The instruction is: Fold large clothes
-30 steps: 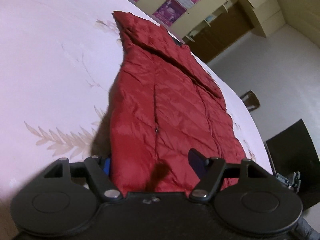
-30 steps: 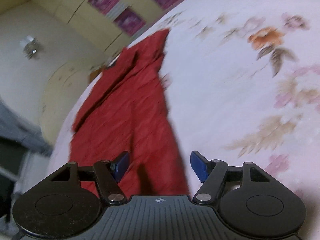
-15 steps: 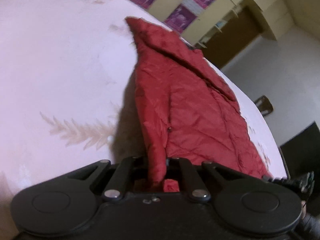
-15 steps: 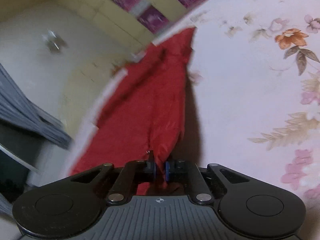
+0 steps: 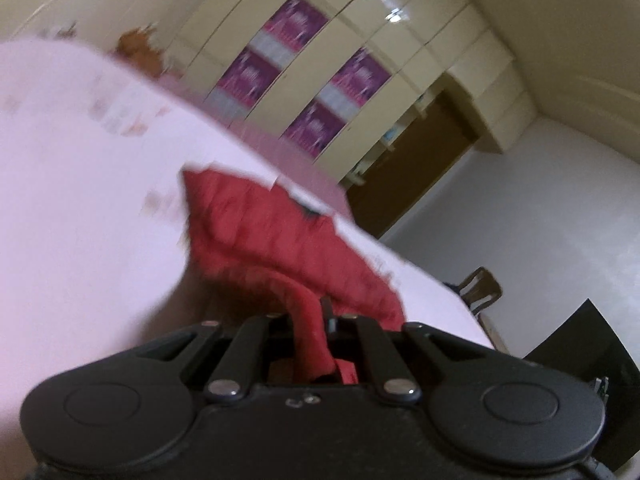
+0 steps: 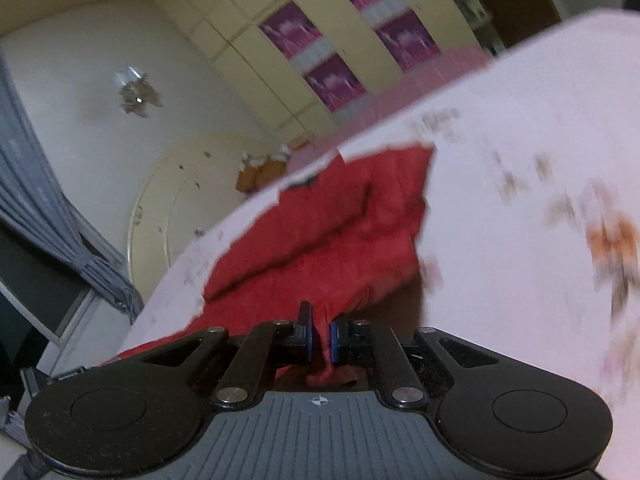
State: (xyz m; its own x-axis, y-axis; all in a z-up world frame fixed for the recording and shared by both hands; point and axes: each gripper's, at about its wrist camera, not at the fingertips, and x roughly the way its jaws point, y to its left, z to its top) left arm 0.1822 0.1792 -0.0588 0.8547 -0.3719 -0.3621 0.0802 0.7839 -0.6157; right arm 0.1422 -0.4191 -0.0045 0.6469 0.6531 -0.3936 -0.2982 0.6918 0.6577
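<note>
A red quilted jacket [image 5: 280, 240] lies lengthwise on a pale pink flowered bed sheet [image 5: 80, 220]. Its near hem is lifted off the bed while the far end with the collar still rests on the sheet. My left gripper [image 5: 316, 320] is shut on the hem's left corner, and red fabric bunches between its black fingers. In the right wrist view the same jacket [image 6: 340, 232] rises toward my right gripper [image 6: 321, 332], which is shut on the other hem corner, its blue pads [image 6: 309, 334] pinching the cloth. Both views are blurred by motion.
Cream wardrobe doors with purple posters [image 5: 296, 80] stand beyond the bed. A brown doorway [image 5: 420, 152] and pale floor [image 5: 540, 220] lie to the right, with a wooden chair [image 5: 482, 288] and a dark object [image 5: 584, 344]. Grey curtains [image 6: 44, 216] hang at the left of the right wrist view.
Both grippers closed on the jacket's near hem corners and then rose, lifting the hem off the bed. Both cameras tilted up, so more of the room shows now.
</note>
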